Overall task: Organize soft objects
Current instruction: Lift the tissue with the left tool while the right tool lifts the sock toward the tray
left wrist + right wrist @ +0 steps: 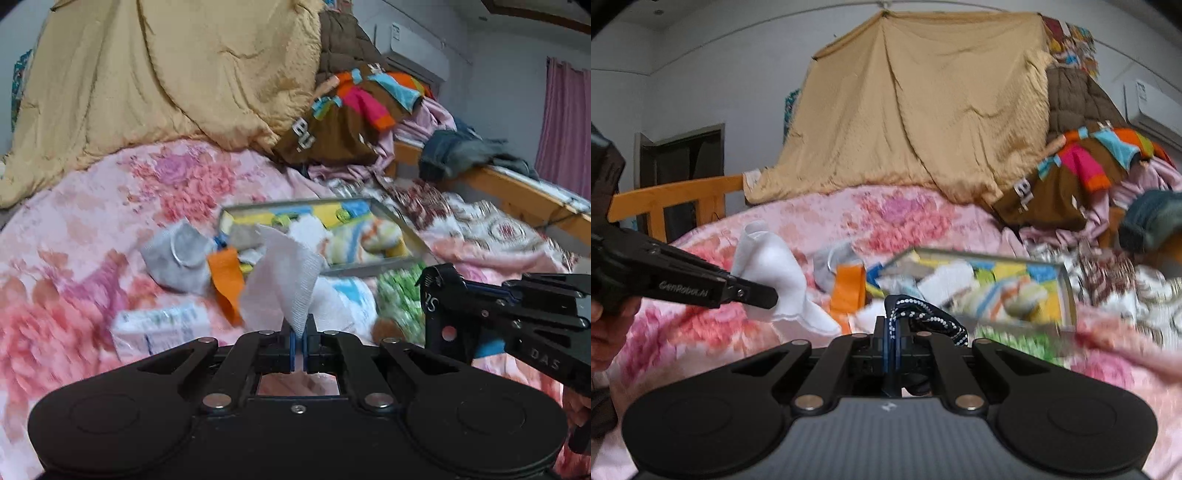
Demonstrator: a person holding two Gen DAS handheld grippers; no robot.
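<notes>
The left gripper (pixel 300 338) has its jaws pressed together on the lower corner of a white cloth (pixel 286 280), which stands up from them in a loose fold; in the right wrist view the same cloth (pixel 772 273) bulges around the closed tips of that gripper (pixel 764 299). The right gripper (pixel 891 328) is likewise closed, pinching a dark blue sock with white dots (pixel 923 314) that curls over to the right of its jaws. Just beyond the left jaws, on the pink floral bedspread (pixel 74 240), lie an orange cloth strip (pixel 226 284) and, to its left, a grey sock (pixel 181 254) — with a white and green pack (pixel 162 326) nearer, to the left of the jaws. Straight ahead, past the cloth, sits a shallow grey-rimmed tray (pixel 402 229) holding a blurred jumble of yellow, blue and white soft items, and a green patterned fabric (pixel 400 295) lies just before its near right corner. Farther off, a tan quilt (pixel 166 74) rises behind the bedspread, and to the right of it a brown garment with bright patches (pixel 351 110) tops a heap of clothes — beside it, dark jeans (pixel 454 151) drape over the wooden bed rail (pixel 517 188).
</notes>
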